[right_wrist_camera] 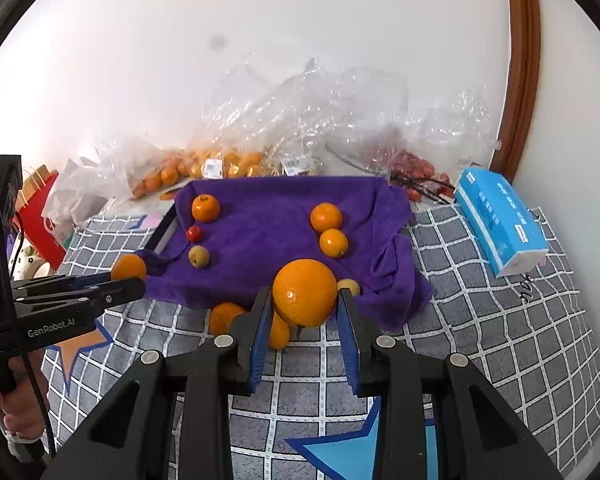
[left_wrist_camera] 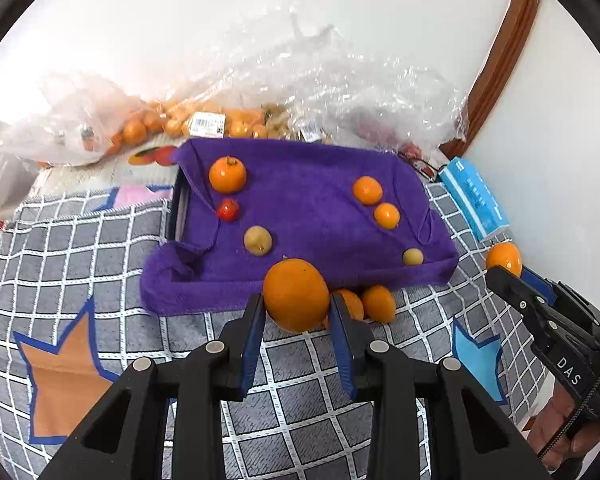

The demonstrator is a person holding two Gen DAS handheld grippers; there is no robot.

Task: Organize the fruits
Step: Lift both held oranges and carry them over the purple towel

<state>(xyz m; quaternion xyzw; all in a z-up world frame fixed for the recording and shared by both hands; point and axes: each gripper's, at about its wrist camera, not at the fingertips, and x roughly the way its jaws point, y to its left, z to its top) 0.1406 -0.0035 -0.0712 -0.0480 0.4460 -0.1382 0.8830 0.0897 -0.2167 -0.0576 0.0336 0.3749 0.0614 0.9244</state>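
1. An orange [left_wrist_camera: 296, 295] is clamped between the blue pads of the left gripper [left_wrist_camera: 298, 312], seen in the left wrist view; it is held clear of the grid cloth [left_wrist_camera: 300, 380] below.
2. A second orange [right_wrist_camera: 305, 293] is clamped the same way in the right gripper [right_wrist_camera: 305, 312], right wrist view. Both sets of jaws are clenched on fruit, pads pressed against the peel on either side.
3. Each gripper is seen side-on in the other's view: the right one at the right edge of the left view, the left one at the left edge of the right view, each with its orange at the tip.
4. Two loose oranges [left_wrist_camera: 370, 304] lie on the grid cloth just in front of the purple towel [left_wrist_camera: 300, 200], touching each other, right behind the held fruit.
5. On the purple towel, left group: a small orange [left_wrist_camera: 227, 174], a red fruit [left_wrist_camera: 228, 209] and a yellow-green fruit [left_wrist_camera: 258, 240], set in a rough line and apart from one another.
6. On the towel, right group: two small oranges [left_wrist_camera: 367, 190], nearly touching, and another yellow-green fruit [left_wrist_camera: 413, 257] nearer the front edge.
7. A dark tray edge [left_wrist_camera: 178, 208] shows under the towel's left side.
8. Behind the towel, against the wall: clear plastic bags [right_wrist_camera: 300, 120] with more oranges and red fruit inside.
9. A blue tissue pack [right_wrist_camera: 500, 224] lies on the cloth to the right of the towel, well apart from the fruit.
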